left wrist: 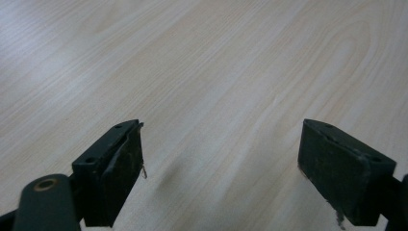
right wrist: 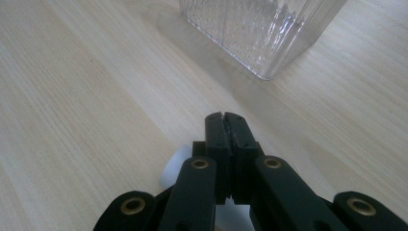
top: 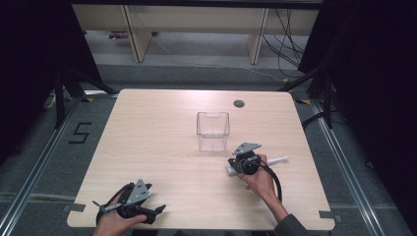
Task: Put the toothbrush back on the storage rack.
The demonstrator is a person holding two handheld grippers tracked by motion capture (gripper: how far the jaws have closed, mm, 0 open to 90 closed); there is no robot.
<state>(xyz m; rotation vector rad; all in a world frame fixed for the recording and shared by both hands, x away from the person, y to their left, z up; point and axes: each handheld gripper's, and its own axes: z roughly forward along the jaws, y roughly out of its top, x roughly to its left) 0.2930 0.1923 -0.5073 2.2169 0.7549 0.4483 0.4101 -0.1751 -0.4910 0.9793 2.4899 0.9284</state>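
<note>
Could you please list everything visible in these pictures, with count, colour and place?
Light wooden table: one, pale wood, centre, with a grey round grommet hole near its far edge.
Clear ribbed plastic container: one, transparent, upright at mid-table.
White stick-like object: one, white, lying under the right gripper; end blurred.
Wooden furniture legs: pale, beyond the table.
Left gripper: black, jaws wide apart, near front-left edge.
Right gripper: black, jaws together, beside the container.

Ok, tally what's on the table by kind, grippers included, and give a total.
Clear plastic container: 1
White stick-like object: 1
Handheld grippers: 2, the left gripper and the right gripper
Total: 4
</note>
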